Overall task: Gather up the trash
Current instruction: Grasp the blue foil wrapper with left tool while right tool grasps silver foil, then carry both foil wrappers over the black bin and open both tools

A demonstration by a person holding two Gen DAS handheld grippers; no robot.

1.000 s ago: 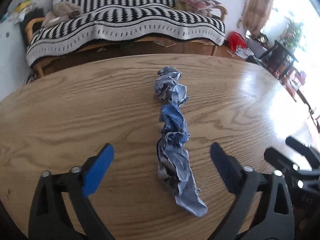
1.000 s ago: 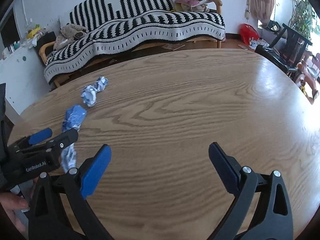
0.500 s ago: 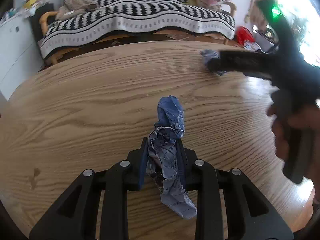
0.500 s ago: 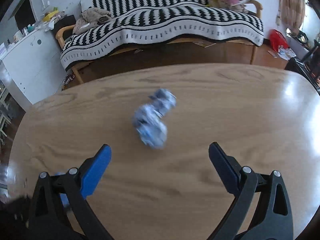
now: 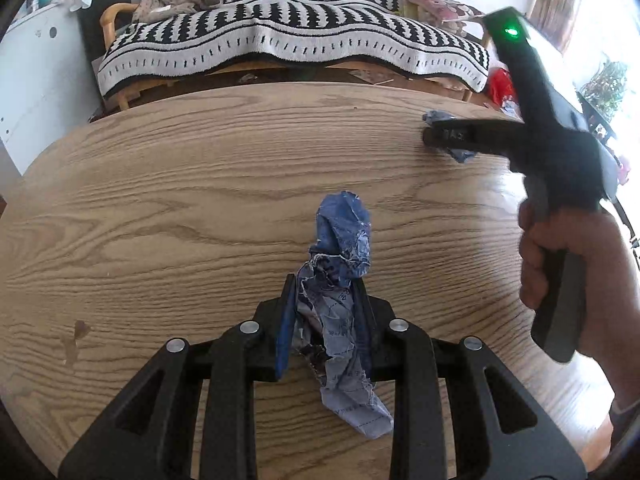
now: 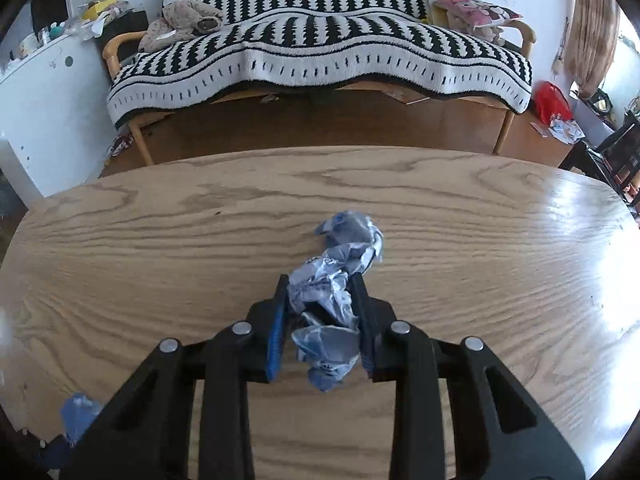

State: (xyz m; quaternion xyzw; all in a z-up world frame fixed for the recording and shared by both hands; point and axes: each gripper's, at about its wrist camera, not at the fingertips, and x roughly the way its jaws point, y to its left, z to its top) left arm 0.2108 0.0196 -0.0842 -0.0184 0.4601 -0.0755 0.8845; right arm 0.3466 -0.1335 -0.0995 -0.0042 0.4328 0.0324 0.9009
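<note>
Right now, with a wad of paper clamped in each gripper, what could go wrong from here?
The left gripper pinches the long blue paper strip at mid-length only; its loose tail hangs below and might tear or slip. The right gripper holds the crumpled light-blue wad near its rear, with much of the wad bulging past the fingertips, so it could work loose. No bin shows in either view above the wooden table, so the carry may be long.

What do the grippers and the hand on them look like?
Both the left gripper and the right gripper are matte black plastic linkages with silver pivot pins; one finger pad is blue. The right unit has a green LED. A bare hand shows, no sleeve or cables visible.
</note>
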